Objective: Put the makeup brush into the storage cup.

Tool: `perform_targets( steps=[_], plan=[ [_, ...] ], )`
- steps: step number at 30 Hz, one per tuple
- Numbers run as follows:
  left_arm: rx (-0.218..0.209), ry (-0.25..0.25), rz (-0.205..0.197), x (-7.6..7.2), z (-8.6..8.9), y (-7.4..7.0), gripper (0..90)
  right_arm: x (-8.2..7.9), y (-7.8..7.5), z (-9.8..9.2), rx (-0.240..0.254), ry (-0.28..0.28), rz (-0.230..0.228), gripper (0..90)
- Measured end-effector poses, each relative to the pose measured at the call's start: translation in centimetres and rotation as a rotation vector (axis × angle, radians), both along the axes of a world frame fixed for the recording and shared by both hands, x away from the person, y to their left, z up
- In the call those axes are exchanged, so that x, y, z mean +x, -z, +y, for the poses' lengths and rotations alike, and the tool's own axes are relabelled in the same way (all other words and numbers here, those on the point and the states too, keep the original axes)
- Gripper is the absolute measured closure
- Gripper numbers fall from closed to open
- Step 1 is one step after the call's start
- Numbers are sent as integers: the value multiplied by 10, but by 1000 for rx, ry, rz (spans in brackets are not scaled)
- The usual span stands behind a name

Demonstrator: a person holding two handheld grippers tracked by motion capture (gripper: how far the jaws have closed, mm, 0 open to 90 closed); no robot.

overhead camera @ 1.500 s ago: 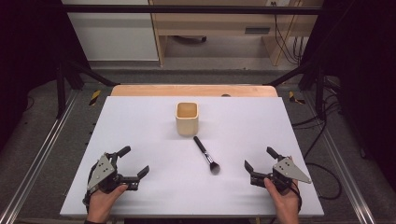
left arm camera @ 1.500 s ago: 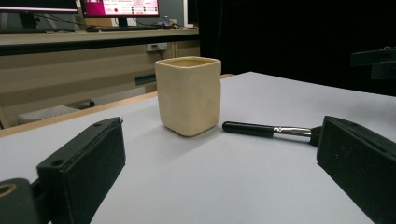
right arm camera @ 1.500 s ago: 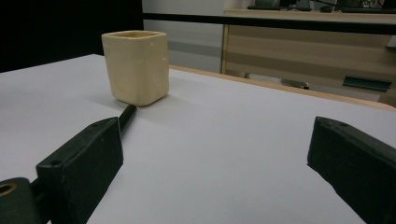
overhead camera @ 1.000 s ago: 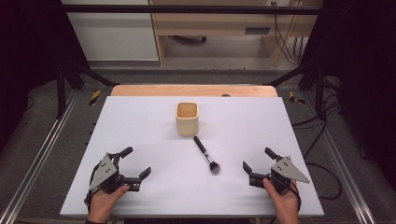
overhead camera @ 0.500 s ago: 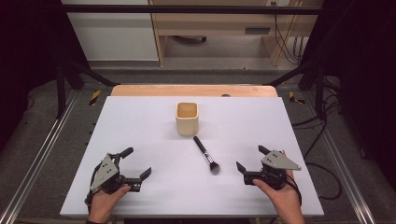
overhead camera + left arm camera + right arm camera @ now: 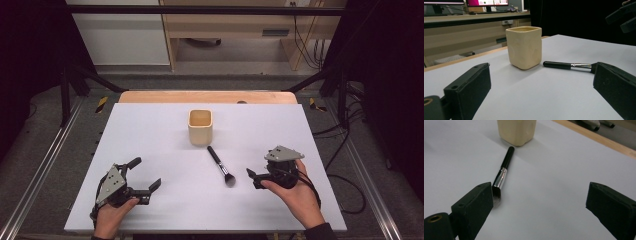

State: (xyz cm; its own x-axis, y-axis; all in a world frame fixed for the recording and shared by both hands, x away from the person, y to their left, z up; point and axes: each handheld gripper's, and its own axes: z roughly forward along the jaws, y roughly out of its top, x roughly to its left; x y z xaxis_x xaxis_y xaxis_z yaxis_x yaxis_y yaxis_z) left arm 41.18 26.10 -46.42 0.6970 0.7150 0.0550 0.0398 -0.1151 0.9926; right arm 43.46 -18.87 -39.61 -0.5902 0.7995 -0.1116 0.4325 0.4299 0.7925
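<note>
Lying on a pale tabletop edged in wood: black brush beside cream cup. Hovering wide open and empty: left claw; right claw, just narrowing slightly. Surrounding: dark room, grey floor.

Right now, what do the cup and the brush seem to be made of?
Cup: probably glazed ceramic, cream; thick rounded rim, slightly uneven walls, soft sheen. It could be plastic.
Brush: glossy black handle, likely plastic or lacquered wood; a bright mirror-like ferrule, so metal; dark bristles with paler tips, fibre unclear.
</note>
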Motion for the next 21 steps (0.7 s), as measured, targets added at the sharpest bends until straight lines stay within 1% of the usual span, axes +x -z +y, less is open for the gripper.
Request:
perform_targets(
  steps=[2,3,4,5,6,7,8,9,10,11,14,16,18,21],
  plan=[
    [2,-1,0,0,0,0,11,3,-2,2,-4,-7,39,71],
    [2,-1,0,0,0,0,11,3,-2,2,-4,-7,39,71],
    [1,0,0,0,0,0,11,5,-2,3,-11,-12,50,70],
    [-3,-1,0,1,0,0,11,7,-4,6,-31,-18,71,69],
    [-3,-1,0,1,0,0,11,7,-4,6,-31,-18,71,69],
    [-6,-2,0,1,1,0,11,10,-6,10,-49,-28,78,71],
    [-4,-4,2,1,1,0,11,10,-6,10,-49,-28,78,71],
    [-5,-5,2,1,2,0,11,13,-6,14,-58,-32,95,70],
    [-5,-5,2,1,2,0,11,13,-6,14,-58,-32,95,70],
    [-8,-7,2,1,2,0,11,17,-7,17,-72,-37,107,70],
    [-9,-7,1,1,2,0,11,20,-8,21,-79,-40,112,69],
    [-9,-8,2,1,2,0,11,24,-7,26,-83,-48,127,68],
    [-8,-8,2,1,2,0,12,26,-6,27,-87,-56,131,68],
    [-6,-7,3,2,2,0,12,30,-6,35,-102,-63,160,66]
  ],
)
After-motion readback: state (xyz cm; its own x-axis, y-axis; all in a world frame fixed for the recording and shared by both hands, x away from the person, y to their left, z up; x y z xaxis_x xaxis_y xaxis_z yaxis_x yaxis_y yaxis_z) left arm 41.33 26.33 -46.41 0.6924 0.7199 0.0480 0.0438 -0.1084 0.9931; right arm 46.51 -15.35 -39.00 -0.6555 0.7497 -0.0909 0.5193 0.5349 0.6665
